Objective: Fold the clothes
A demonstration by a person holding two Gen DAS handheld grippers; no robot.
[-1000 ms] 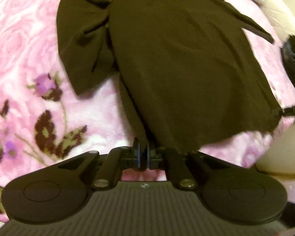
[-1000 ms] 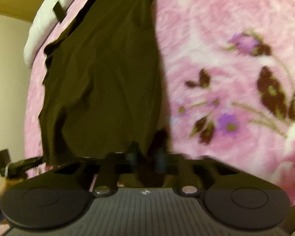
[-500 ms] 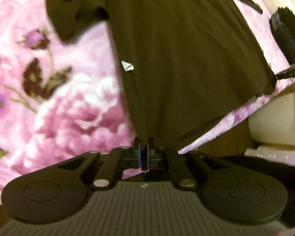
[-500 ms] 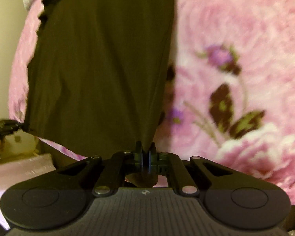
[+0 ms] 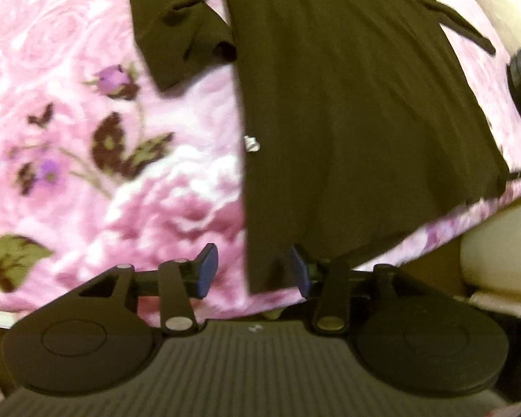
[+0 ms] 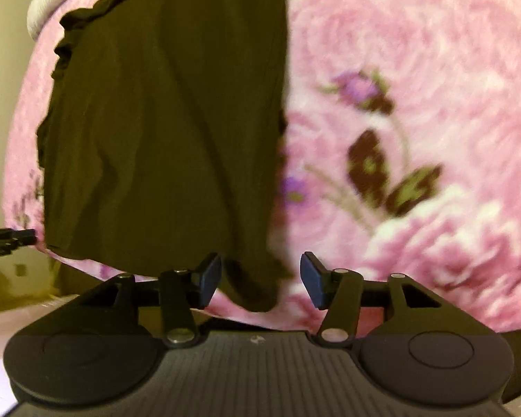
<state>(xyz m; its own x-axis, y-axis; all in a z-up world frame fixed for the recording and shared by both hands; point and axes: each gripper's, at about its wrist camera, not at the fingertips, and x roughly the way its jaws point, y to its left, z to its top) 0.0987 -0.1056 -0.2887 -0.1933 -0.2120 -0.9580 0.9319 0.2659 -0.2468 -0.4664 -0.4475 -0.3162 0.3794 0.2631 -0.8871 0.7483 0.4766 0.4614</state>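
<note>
The dark garment [image 5: 347,104] lies on the floral blanket [image 5: 87,104], its corners between both opening, steeply down-tilted grippers — left gripper [image 5: 253,271], right gripper [image 6: 260,279] — pads clear of the cloth

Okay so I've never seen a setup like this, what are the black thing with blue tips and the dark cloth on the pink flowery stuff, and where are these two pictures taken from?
There is no robot here: a person holds a two-fingered tool in each hand, and a camera on each tool looks forward along its fingers. One picture comes from the left gripper, the other from the right gripper. The blue tips are the pads on the fingers. The dark cloth is a dark garment, spread on a pink flowered blanket, to be folded. Both tools' jaws are opening. A bottom corner of the garment lies between each pair of fingers, but the pads no longer press on it, so nothing is held.
</note>
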